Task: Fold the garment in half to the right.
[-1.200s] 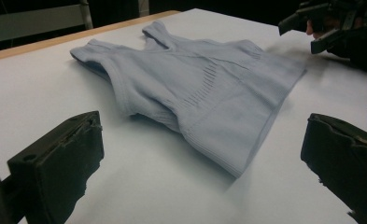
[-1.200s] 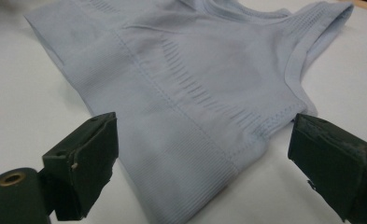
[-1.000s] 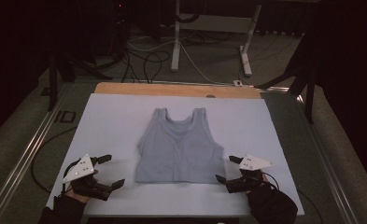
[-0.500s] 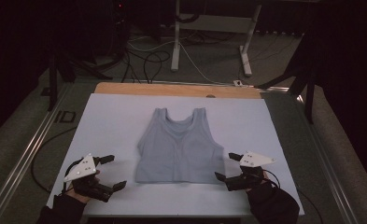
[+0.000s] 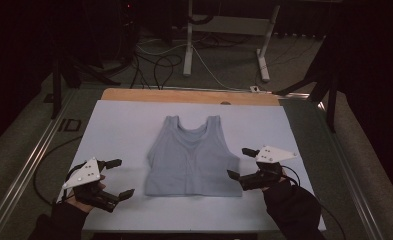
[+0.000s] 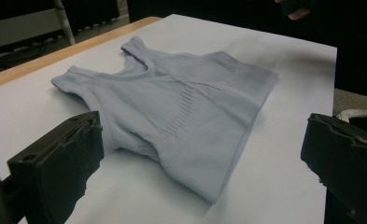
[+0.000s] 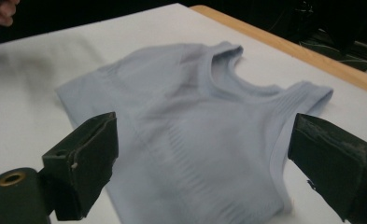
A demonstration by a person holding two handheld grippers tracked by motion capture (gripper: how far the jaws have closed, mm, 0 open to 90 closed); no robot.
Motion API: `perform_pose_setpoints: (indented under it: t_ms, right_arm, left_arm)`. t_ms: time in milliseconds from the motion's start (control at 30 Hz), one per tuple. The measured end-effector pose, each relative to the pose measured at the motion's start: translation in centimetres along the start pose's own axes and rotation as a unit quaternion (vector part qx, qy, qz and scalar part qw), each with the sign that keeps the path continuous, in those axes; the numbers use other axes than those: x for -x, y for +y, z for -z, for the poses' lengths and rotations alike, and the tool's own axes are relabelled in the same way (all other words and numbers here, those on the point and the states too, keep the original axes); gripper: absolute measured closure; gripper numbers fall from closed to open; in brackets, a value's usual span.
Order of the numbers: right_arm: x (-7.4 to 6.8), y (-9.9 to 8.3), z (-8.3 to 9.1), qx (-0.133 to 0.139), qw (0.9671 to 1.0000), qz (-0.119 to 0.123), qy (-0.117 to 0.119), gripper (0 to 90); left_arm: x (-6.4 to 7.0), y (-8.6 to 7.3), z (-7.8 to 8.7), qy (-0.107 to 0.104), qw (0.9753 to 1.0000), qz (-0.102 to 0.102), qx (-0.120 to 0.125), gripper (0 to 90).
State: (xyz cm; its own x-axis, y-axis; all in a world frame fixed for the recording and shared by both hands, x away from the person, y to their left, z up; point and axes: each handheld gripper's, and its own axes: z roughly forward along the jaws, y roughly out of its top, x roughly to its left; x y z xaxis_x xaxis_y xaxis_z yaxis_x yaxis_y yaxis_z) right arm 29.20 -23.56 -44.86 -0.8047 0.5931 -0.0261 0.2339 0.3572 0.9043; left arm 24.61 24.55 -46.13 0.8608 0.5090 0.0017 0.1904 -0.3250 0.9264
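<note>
Pale blue ribbed knit tank top (image 5: pixel 191 157) lies flat mid-frame on the white table (image 5: pixel 119 125). Left gripper (image 5: pixel 118 178) and right gripper (image 5: pixel 240 162) flank it, jaws wide apart. Looks like pre-grab; next, pinch the hem corners.

A lab (dim): floor cables (image 5: pixel 159 65) behind a white-covered table (image 5: pixel 119 125).

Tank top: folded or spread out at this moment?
Spread flat. The tank top lies face up on the table, both straps and hem showing.
</note>
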Motion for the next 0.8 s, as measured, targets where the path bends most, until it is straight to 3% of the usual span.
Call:
perform_pose_setpoints:
  t_ms: [233, 467, 800]
  right_arm:
    - [0.4, 2.9, -0.8, 0.009, 0.9998, 0.016, -0.001, 8.6]
    - [0.3, 5.3, -2.4, 0.013, 0.9994, 0.030, 0.012, 8.6]
    - [0.6, 7.3, -5.8, 0.014, 0.9988, 0.036, 0.032, 8.5]
  left_arm:
    - [-0.1, 1.0, 0.2, -0.007, 1.0000, -0.002, 0.005, 0.3]
    - [0.0, 1.9, -0.2, 0.003, 0.9999, -0.007, -0.015, 0.3]
    - [0.4, 3.1, -0.9, 0.019, 0.9991, -0.009, -0.037, 0.3]
